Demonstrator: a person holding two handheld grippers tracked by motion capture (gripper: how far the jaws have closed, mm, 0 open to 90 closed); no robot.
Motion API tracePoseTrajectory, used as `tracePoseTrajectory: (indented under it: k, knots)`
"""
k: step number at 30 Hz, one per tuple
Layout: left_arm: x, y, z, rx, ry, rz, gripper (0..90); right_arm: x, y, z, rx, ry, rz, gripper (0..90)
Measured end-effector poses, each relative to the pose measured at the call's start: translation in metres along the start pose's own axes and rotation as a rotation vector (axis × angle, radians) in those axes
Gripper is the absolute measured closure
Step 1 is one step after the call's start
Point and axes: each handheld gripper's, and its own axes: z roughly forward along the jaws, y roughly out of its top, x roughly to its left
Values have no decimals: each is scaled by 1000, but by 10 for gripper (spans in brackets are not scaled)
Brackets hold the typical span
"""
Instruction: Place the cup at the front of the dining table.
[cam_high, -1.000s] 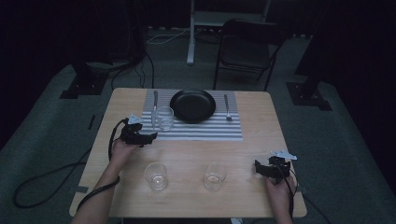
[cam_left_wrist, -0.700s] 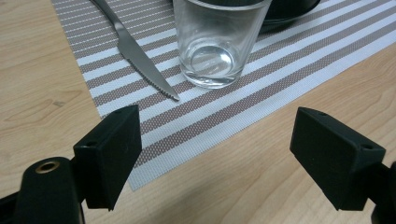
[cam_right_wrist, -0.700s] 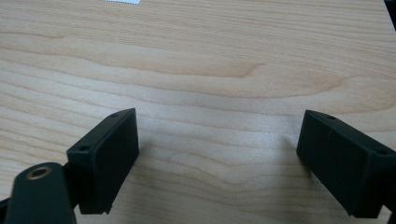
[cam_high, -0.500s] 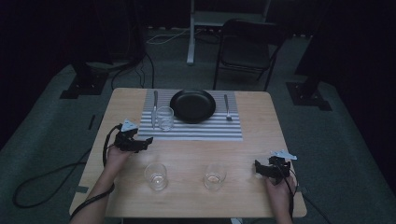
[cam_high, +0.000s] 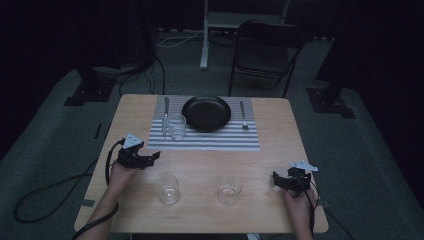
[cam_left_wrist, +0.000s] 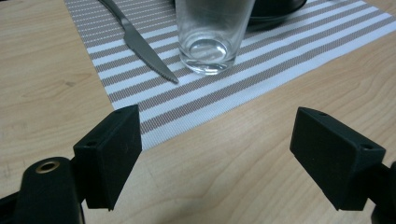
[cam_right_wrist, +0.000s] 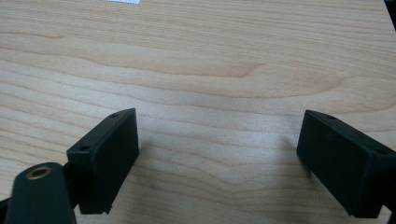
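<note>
Left gripper: I hold my black left gripper (cam_high: 150, 158) low over the light wooden bench (cam_high: 280, 135), just off the near left corner of the grey-and-white striped placemat (cam_high: 210, 140); jaws spread wide, nothing between them.
Left gripper view: my two black jaws frame bare wood and the mat's near edge; the clear straight-sided drinking glass (cam_left_wrist: 212, 35) stands upright on the stripes beyond them, apart from both jaws.
Glass on the mat: empty as far as I can tell, standing between the steel table knife (cam_left_wrist: 140, 44) and the round black plate (cam_high: 206, 112), near both; the high view puts it at the mat's left part (cam_high: 176, 127).
Right gripper: my black right gripper (cam_high: 280, 181) sits near the bench's near right corner, well apart from the place setting; jaws wide, gripping nothing, plain wood grain under them in the right gripper view.
Near edge: two more clear glasses stand upright on bare wood between my hands, a left one (cam_high: 167, 188) near my left hand (cam_high: 121, 174) and a right one (cam_high: 230, 188) closer to my right gripper.
Setting: a steel fork (cam_high: 243, 116) lies on the mat to the right of the plate, the knife on the left.
Behind the bench: a dark folding chair (cam_high: 262, 50) on grey floor.
</note>
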Motion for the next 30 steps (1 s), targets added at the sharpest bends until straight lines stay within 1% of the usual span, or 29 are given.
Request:
tracePoseTrajectory:
  k: [2,5,8,9,11,13,18,21,23,25,28,30]
  knots:
    - [0,-4,-1,-6,-5,-8,173,0,0,0,0,0,0,123]
    - [-2,-9,-3,-1,-2,-5,173,0,0,0,0,0,-1,123]
    - [-2,-12,-6,-2,-9,-2,173,0,0,0,0,0,-1,123]
    - [-2,-14,-7,-3,-4,-1,173,0,0,0,0,0,0,123]
    - [-2,-17,-9,-10,-12,-12,173,0,0,0,0,0,0,123]
    - [-2,-20,-11,-11,-1,-7,173,0,0,0,0,0,0,123]
    - [-2,-27,-17,-16,9,-16,173,0,0,0,0,0,-1,123]
    - [-3,-30,-20,-18,12,-14,173,0,0,0,0,0,-1,123]
    - [-5,-31,-22,-23,15,-7,173,0,0,0,0,0,0,123]
    - [-7,-33,-24,-24,8,6,173,0,0,0,0,0,1,123]
    - [-11,-36,-26,-17,21,27,173,0,0,0,0,0,2,123]
    - [-12,-37,-29,-24,16,21,173,0,0,0,1,0,1,123]
